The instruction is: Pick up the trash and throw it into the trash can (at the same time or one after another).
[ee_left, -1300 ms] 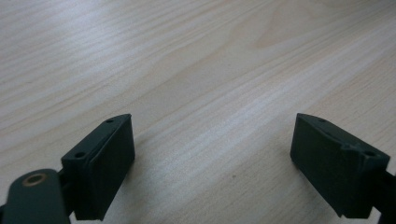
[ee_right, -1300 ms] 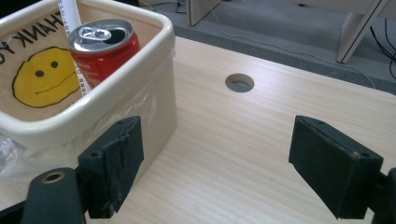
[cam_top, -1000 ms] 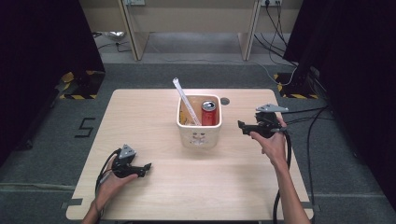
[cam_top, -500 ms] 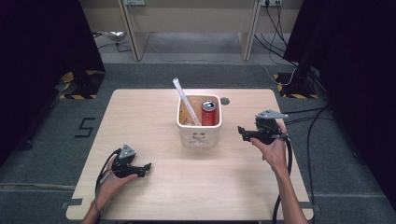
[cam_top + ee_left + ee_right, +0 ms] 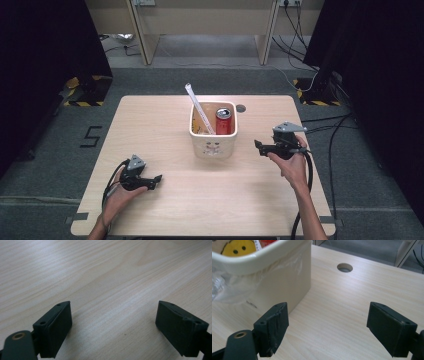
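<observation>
Right gripper (image 5: 258, 145) being held just right of cream bin (image 5: 213, 145), jaws spread wide, gripping nothing. Bin sitting mid-table (image 5: 150, 125), red can (image 5: 223, 120) inside. Left gripper (image 5: 156, 180) being rested near front-left edge, jaws wide apart, empty.

- From the high view we look forward and down on the whole wooden table (image 5: 165, 125), with the floor and desk legs beyond its far edge.
- From the left gripper view we sit low and very close to the tabletop (image 5: 105, 277), facing along two black jaws over bare wood grain.
- From the right gripper view we sit just as low, facing the cream bin (image 5: 274, 282) close by and the round hole (image 5: 344, 267) in the table farther off.
- We share that bin (image 5: 213, 137) and hole (image 5: 241, 108) with the high view.
</observation>
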